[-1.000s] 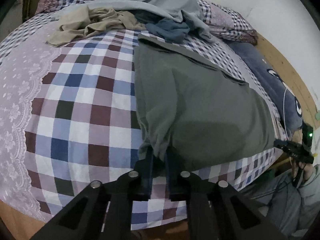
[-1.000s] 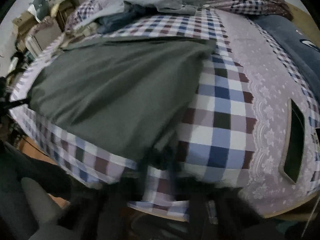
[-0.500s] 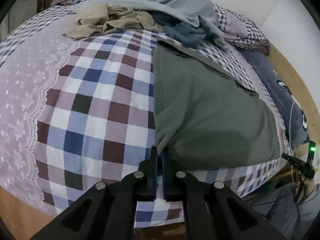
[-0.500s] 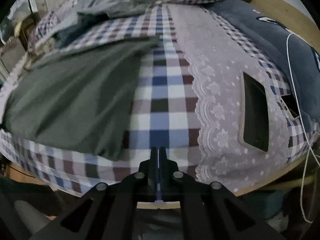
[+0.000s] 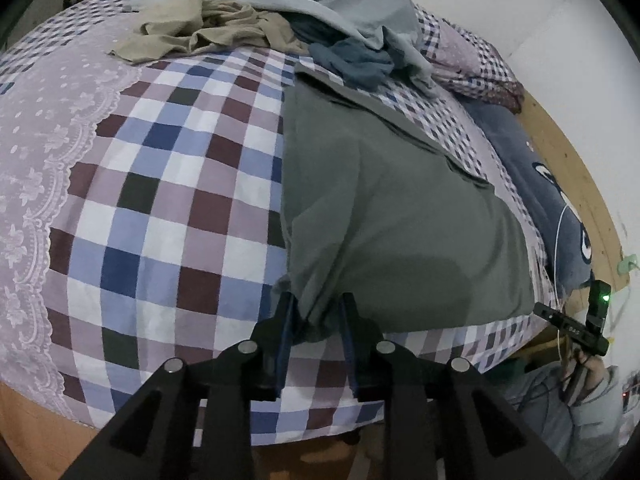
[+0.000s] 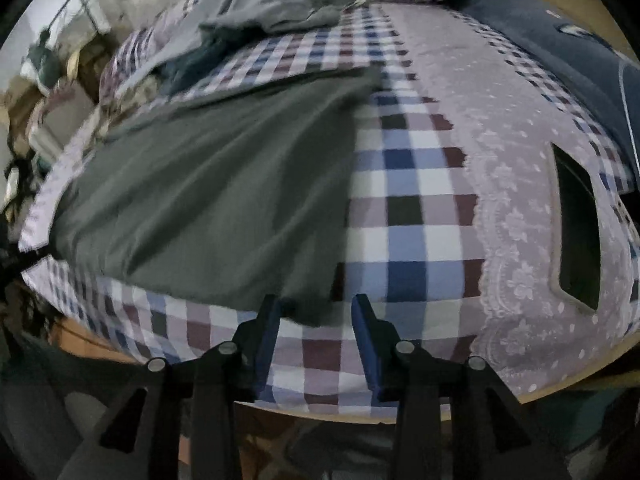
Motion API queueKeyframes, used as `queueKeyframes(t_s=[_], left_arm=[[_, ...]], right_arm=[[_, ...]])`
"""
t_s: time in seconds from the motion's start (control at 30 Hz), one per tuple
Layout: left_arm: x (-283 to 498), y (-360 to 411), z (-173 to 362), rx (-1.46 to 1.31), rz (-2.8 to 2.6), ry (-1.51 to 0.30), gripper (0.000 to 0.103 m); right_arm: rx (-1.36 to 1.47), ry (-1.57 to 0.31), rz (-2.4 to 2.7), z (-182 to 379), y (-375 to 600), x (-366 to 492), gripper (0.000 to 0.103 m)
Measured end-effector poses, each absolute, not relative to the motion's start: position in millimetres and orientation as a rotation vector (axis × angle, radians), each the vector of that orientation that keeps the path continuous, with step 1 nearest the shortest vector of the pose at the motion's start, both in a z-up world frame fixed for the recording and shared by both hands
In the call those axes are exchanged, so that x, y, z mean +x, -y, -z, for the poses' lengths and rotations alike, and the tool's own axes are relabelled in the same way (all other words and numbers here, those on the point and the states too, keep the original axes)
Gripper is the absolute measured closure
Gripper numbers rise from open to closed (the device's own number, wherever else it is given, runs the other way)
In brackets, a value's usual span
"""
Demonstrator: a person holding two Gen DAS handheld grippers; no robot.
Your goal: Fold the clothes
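Lace border [image 5: 28, 184] runs down bed's left edge — checked bedspread [image 5: 168, 184] beside it lies bare, open room. Green garment [image 5: 392, 216] spread flat mid-bed, near edge reaching bed's front. Left hand-held gripper [image 5: 316, 312] parted, garment's left corner bunched between jaws; right hand-held gripper [image 6: 316, 316] parted at right corner — contact unclear, frame blurred. Clothes pile [image 5: 280, 28] at far end. Dark flat object [image 6: 578, 232] near bed's right edge, hard to identify.

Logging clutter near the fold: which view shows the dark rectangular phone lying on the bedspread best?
The right wrist view: the dark rectangular phone lies whole on the lilac lace-patterned bedspread border, right of the grey garment. The left wrist view does not show it.
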State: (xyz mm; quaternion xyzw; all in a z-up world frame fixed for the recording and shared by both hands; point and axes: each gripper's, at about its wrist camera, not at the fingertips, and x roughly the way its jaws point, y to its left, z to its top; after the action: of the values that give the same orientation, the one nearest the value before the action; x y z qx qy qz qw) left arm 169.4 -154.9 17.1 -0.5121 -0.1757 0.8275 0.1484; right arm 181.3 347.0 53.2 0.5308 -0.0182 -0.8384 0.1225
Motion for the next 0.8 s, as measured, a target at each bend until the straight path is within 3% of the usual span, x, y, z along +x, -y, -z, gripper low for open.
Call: queueKeyframes(t_s=[0.07,0.13,0.37,0.5,0.6,0.73,0.8], left_arm=[[170.2,154.2,-14.9,-1.491,-2.387,0.478,0.086],[172.4,154.4,-16.2,-1.486,-2.402,0.459,0.097],[188.5,160.4,-48.3,-1.265,-2.513,0.454,0.101],[174.5,165.2,-5.0,-1.603,-2.428,0.459,0.100],[174.0,161.8,-5.0,-1.624,-2.465,0.395,0.091],[175.6,177.7,-7.1,-1.641,-2.530,0.466,0.048],[177.1,187.4,-8.9,-1.646,-2.568,0.508,0.048]], right_arm=[[1.559,0.003,2.438,-48.6,-340.4,179.9,0.074],[1.551,-0.029,2.436,-46.7,-338.2,181.4,0.099],[1.522,-0.147,2.495,-61.1,-339.7,190.7,0.103],[1.664,-0.232,2.547,-53.1,-347.2,184.8,0.103],[1.662,-0.172,2.587,-59.7,-356.4,183.3,0.102],[1.600,-0.067,2.639,-75.6,-364.2,180.9,0.097],[1.546,-0.005,2.623,-81.5,-357.0,175.2,0.096]])
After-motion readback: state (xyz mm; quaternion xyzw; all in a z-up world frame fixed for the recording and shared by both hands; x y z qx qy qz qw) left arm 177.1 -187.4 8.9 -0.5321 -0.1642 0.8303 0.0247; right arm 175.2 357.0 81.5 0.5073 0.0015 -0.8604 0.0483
